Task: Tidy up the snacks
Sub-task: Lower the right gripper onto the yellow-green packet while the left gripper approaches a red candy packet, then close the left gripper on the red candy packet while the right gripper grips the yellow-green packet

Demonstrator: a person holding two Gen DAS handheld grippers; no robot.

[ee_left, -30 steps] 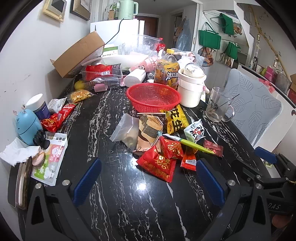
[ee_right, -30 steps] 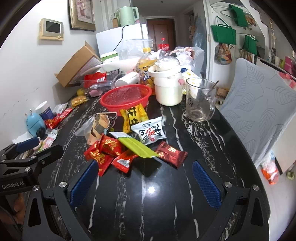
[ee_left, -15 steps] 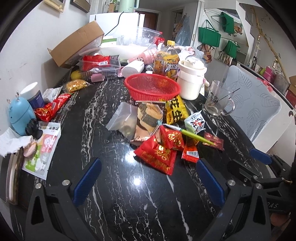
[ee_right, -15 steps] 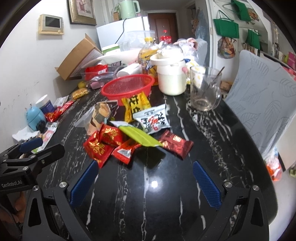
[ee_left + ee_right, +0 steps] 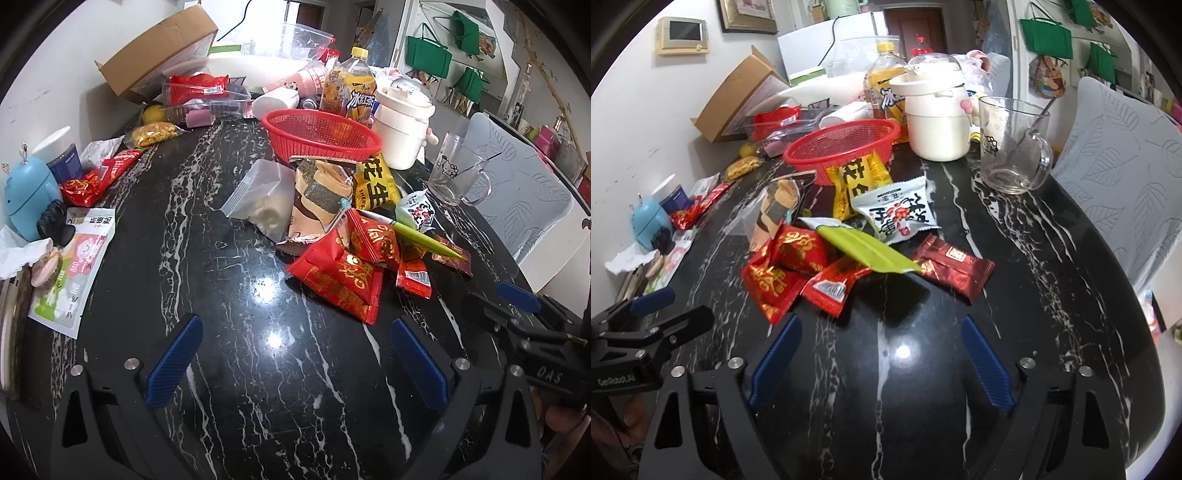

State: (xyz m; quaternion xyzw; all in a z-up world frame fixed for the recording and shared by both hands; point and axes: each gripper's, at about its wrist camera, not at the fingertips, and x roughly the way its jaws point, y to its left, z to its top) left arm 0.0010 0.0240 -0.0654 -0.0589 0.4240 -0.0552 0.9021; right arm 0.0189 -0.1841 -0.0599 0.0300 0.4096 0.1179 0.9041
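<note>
Left tongs (image 5: 291,360) agape, right tongs (image 5: 881,360) closing on nothing, snack packets (image 5: 849,236) heaped beyond

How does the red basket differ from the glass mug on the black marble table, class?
The red basket is opaque perforated plastic, wide and shallow; the glass mug is clear, tall and narrow. The mug has a side handle and a stirrer inside; the basket shows no handle and looks empty. A yellow snack packet leans against the basket; nothing touches the mug. Both stand upright, open at the top.
</note>
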